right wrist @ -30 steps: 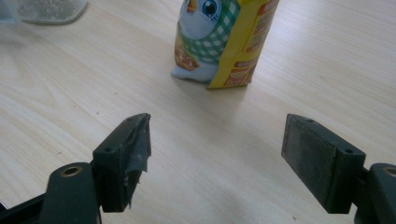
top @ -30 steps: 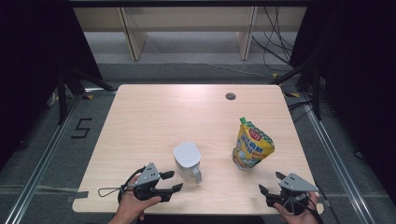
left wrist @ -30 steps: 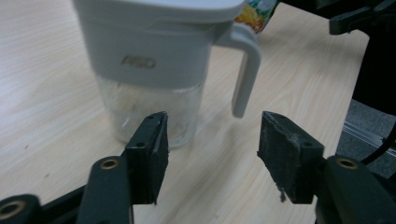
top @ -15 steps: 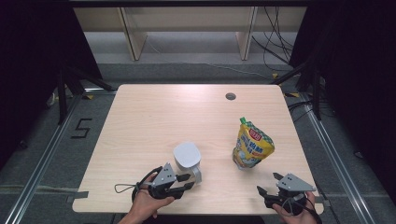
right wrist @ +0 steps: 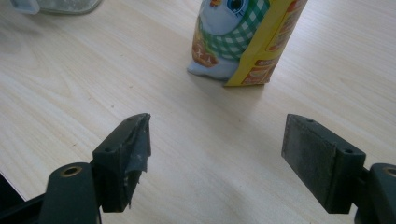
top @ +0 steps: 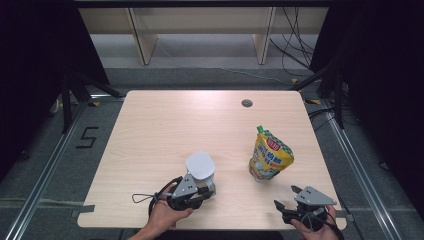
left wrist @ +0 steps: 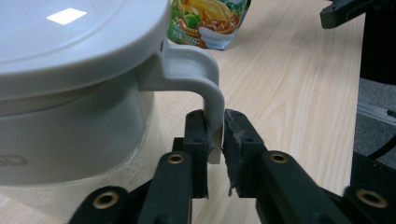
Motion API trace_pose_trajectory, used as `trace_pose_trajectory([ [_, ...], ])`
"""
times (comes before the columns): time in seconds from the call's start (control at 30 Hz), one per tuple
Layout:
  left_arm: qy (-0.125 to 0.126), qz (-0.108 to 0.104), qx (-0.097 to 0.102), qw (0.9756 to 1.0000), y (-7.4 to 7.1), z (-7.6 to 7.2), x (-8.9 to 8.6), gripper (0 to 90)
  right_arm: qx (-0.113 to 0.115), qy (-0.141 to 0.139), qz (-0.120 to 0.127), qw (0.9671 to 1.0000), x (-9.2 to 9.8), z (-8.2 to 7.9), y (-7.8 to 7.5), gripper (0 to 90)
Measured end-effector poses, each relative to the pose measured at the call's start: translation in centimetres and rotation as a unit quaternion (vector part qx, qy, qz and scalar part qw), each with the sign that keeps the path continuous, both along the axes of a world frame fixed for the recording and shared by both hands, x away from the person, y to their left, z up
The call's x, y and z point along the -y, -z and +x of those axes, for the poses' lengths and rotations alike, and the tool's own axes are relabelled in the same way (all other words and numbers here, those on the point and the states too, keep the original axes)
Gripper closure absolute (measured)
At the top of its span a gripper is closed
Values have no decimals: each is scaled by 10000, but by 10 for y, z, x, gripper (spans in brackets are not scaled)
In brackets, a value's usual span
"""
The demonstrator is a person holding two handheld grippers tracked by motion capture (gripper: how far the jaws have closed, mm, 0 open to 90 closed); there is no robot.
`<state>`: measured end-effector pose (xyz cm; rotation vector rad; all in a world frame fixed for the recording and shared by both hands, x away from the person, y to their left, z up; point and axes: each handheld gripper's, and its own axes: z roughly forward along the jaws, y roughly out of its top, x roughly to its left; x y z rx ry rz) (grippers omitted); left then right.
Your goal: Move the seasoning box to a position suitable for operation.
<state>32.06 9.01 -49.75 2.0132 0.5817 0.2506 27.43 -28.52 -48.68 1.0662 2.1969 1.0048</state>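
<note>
My left claw [left wrist: 215, 140] has just been drawing its jaws together, and the thin white handle [left wrist: 212, 100] of the jug stands between them. The pad on one side lies against the handle; on the other side I cannot tell whether a hairline gap remains, so I call it clamped on the handle, low on its upright part. From above, my left claw [top: 202, 192] sits at the near side of the jug [top: 201, 172], with my left hand [top: 167, 212] behind it at the bench's near edge.

The jug [left wrist: 70, 116] is a pale, cloudy plastic one with a broad white lid [left wrist: 74, 32], and it stands upright on the bench [top: 165, 130], a little left of the middle and close to the near edge. The handle curves out from under the lid and drops straight down.

To the right of the jug stands a yellow pouch [top: 270, 155], upright, well apart from it, with a green spout at the top. It shows behind the jug's lid as a printed pouch [left wrist: 208, 23].

My right claw [right wrist: 215, 154] hangs wide apart with nothing between its jaws, low over bare wood, pointing toward the pouch [right wrist: 243, 37] and short of it. From above, my right claw [top: 287, 200] rests near the bench's near right corner, right of the jug and past the pouch.
</note>
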Motion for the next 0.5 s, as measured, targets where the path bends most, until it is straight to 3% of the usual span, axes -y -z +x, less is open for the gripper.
trace_pose_trajectory([
  [0.23, -55, -27, -33, 10000, -1, 1, -8, 814, -15, -15, -9, 10000, 0, 0, 0, 249],
  [0.3, -42, -127, -112, 9998, 0, 1, -12, 818, -6, -10, -4, 10000, 0, 0, 0, 249],
  [0.37, -79, -64, -137, 9999, -1, 1, -18, 821, -26, -20, -24, 10000, 0, 0, 1, 249],
  [0.4, -59, -49, -152, 9999, -1, 1, -22, 823, -140, -6, 17, 9999, -1, 0, 1, 248],
  [0.47, -63, -92, -165, 9998, -1, 1, -28, 826, -39, -26, -32, 10000, 0, 1, 1, 249],
  [0.5, -41, -71, -128, 9999, -1, 2, -32, 828, -98, -18, 8, 9999, 0, 0, 1, 249],
])
